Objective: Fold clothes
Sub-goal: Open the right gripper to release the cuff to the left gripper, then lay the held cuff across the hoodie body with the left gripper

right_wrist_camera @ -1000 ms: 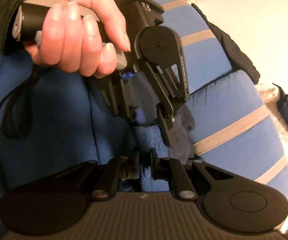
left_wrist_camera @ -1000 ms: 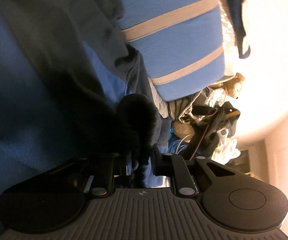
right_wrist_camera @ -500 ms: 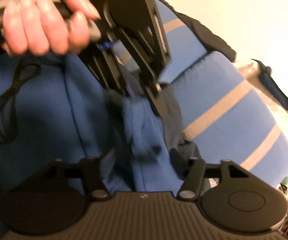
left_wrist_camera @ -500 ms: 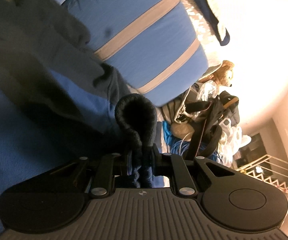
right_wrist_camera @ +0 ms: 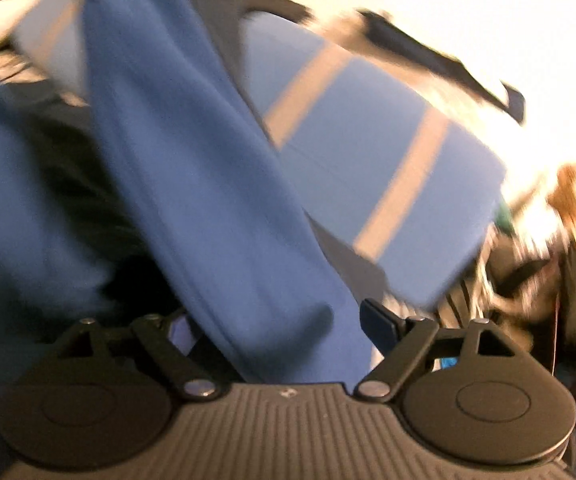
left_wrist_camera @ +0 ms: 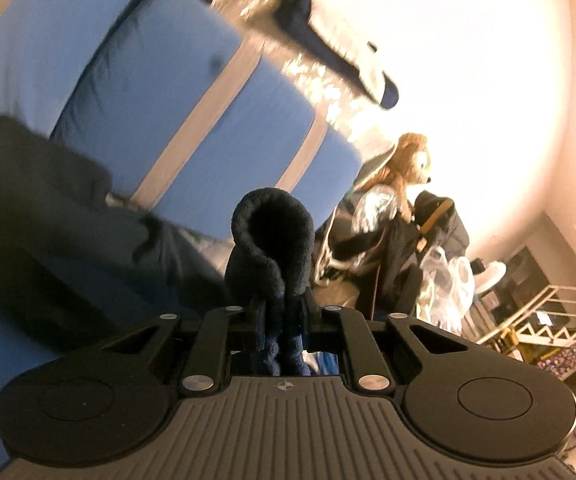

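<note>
The left gripper (left_wrist_camera: 281, 312) clamps a dark fleece fold (left_wrist_camera: 271, 232), lifting the garment clear of the striped cushion (left_wrist_camera: 191, 120); the right gripper (right_wrist_camera: 283, 320), jaws just opened wide, straddles the hanging blue cloth (right_wrist_camera: 191, 168) unpinched, likely to regrip lower.

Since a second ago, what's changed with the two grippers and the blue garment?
The right gripper was shut on the blue garment beside the left one; its jaws have just been opening and cloth now hangs loose between them. The left gripper has lifted its dark cuff, still clamped. The striped cushion stays.
</note>
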Tool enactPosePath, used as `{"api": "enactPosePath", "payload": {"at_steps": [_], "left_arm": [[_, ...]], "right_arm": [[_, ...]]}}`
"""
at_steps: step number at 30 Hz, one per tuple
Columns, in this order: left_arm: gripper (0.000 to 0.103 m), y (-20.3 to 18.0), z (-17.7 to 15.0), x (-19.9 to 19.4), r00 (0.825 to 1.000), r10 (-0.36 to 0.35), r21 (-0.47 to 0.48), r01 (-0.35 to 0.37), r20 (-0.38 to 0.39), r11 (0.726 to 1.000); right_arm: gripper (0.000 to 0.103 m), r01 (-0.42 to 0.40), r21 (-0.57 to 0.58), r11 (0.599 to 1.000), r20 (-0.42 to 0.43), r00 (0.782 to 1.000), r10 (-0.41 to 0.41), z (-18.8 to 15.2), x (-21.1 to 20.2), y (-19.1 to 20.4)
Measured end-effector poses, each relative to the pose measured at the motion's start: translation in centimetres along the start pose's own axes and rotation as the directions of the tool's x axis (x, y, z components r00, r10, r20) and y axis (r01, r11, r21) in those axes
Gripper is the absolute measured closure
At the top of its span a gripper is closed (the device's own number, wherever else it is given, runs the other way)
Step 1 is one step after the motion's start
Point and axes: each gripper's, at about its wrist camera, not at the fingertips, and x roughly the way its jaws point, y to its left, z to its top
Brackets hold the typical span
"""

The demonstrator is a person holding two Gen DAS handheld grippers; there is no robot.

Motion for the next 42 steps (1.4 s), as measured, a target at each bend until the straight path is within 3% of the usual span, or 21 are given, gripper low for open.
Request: {"api": "enactPosePath", "payload": {"at_steps": [3, 9, 17, 22, 27, 35, 42], "left_arm": [[0.088, -1.1, 1.5, -1.0, 0.999, 0.0, 0.003, 0.0, 0.042, 1.0], [0.088, -2.7, 4.0, -3.1, 0.992, 0.011, -0.007, -0.011, 0.126, 1.0], [0.088, -4.0, 6.4, -5.1, 0.971, 0.059, -0.076, -0.042, 0.232, 0.996], [0.088, -5.4, 8.0, -5.8, 0.957, 0.087, -0.095, -0.063, 0.275, 0.994], [0.088, -6.5, 9.7, -6.2, 0.948, 0.101, -0.085, -0.078, 0.302, 0.993], [0.088, -6.2, 11.5, -6.5, 0.94, 0.107, -0.084, -0.084, 0.323, 0.993], [0.088, -3.6, 12.5, -8.8, 0.925, 0.19, -0.056, -0.182, 0.328, 0.982]], "right_arm": [[0.012, 0.038, 0.09, 0.995, -0.039, 0.999, -0.034, -1.1, 0.9, -1.9], [0.01, 0.04, 0.263, 0.964, -0.132, 0.991, -0.005, -0.6, 3.6, -5.1], [0.0, 0.029, 0.439, 0.898, -0.092, 0.996, 0.013, 2.8, 4.5, -9.1], [0.0, -0.106, 0.537, 0.837, -0.07, 0.983, 0.169, 3.5, 5.5, -9.3], [0.0, -0.153, 0.575, 0.804, -0.1, 0.962, 0.255, 3.0, 6.9, -8.1], [0.001, -0.203, 0.541, 0.816, -0.133, 0.937, 0.322, 3.3, 9.1, -3.9], [0.016, -0.107, 0.527, 0.843, -0.205, 0.947, 0.248, 2.7, 10.2, -3.2]]}}
